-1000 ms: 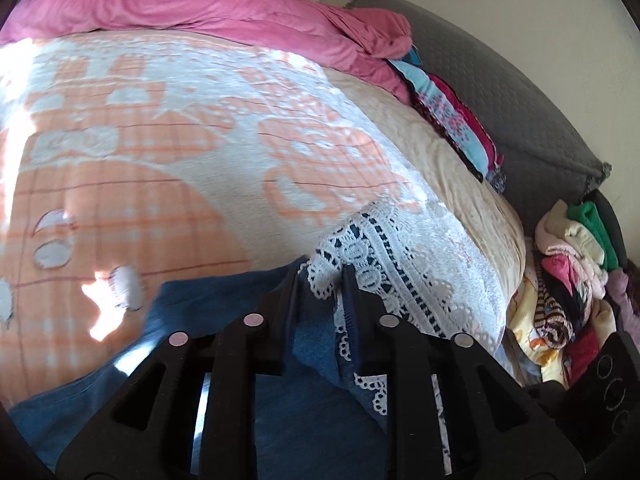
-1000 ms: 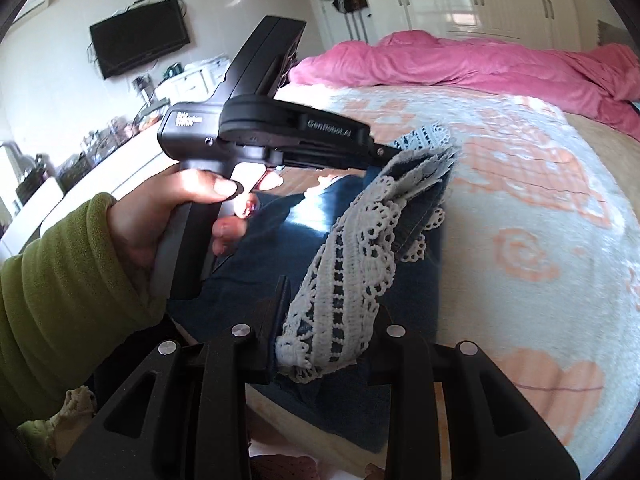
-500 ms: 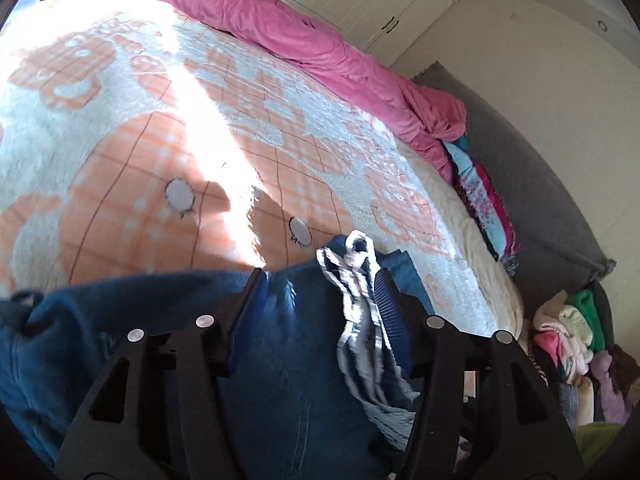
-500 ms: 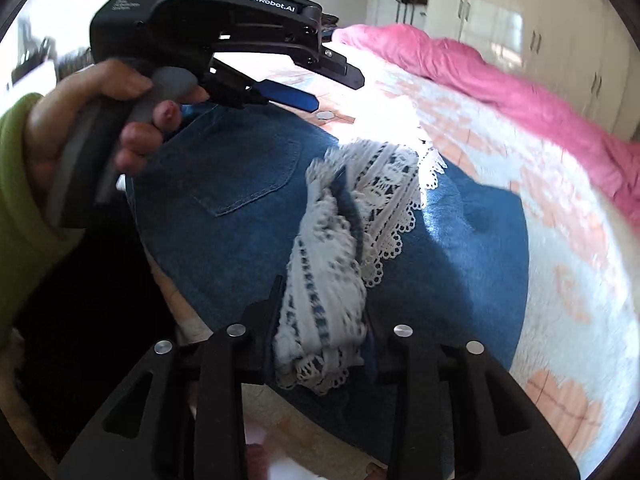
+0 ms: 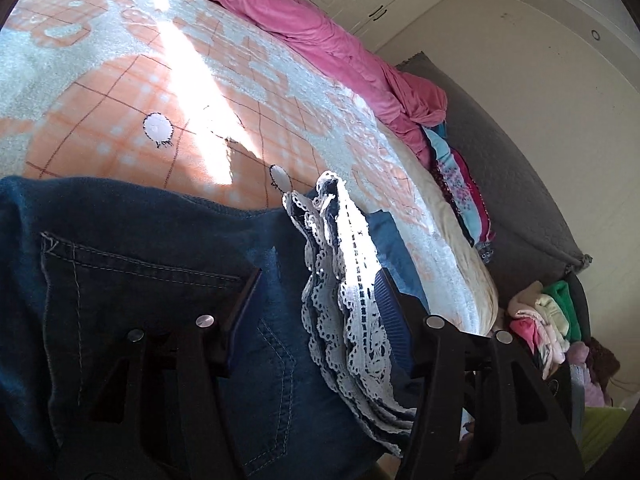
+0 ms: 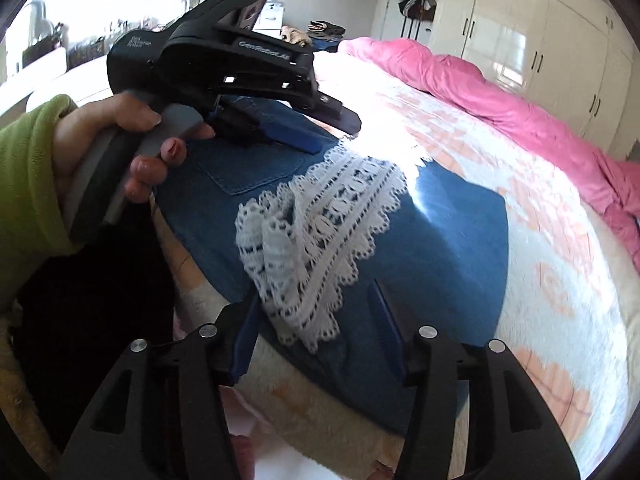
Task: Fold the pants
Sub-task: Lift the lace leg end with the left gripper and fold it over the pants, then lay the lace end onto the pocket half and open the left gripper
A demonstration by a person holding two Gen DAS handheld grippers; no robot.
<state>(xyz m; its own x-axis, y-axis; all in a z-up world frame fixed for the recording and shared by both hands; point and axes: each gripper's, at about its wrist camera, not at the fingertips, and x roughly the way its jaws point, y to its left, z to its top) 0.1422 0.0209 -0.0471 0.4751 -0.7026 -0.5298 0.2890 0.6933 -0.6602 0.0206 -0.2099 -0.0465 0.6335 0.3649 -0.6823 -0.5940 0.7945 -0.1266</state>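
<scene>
So we're looking at a big bed [image 6: 560, 300] covered with a fuzzy orange-and-white checked blanket [image 5: 120, 92], with a crumpled pink duvet [image 6: 500, 92] bunched along its far side. White wardrobe doors [image 6: 540, 40] stand behind the bed in the right wrist view, and in the left wrist view a grey padded headboard [image 5: 520, 200] runs along the bed's end, with a heap of mixed clothes [image 5: 544, 320] on the floor past the mattress corner.

The pants [image 6: 420, 240] are blue denim jeans, lying folded over on the near edge of the bed, on top of the blanket. We can see a back pocket [image 5: 132, 280] facing up, and the cuffs have a white lace trim [image 6: 320, 232] that sits bunched on top of the denim, roughly in the middle of the folded stack.

The left gripper [image 5: 316, 292] hovers low over the jeans with its jaws spread apart; the lace lies between them, leaning against the right-hand blue pad, but it isn't pinched. A hand [image 6: 120, 144] in a green sleeve [image 6: 28, 184] holds that tool's grey handle.

The right gripper [image 6: 316, 312] has its jaws opening at the near edge of the jeans. The lace end sits between the fingers, the left pad just beside it, not squeezed, so both tools have let go and the jeans just rest on the bed
</scene>
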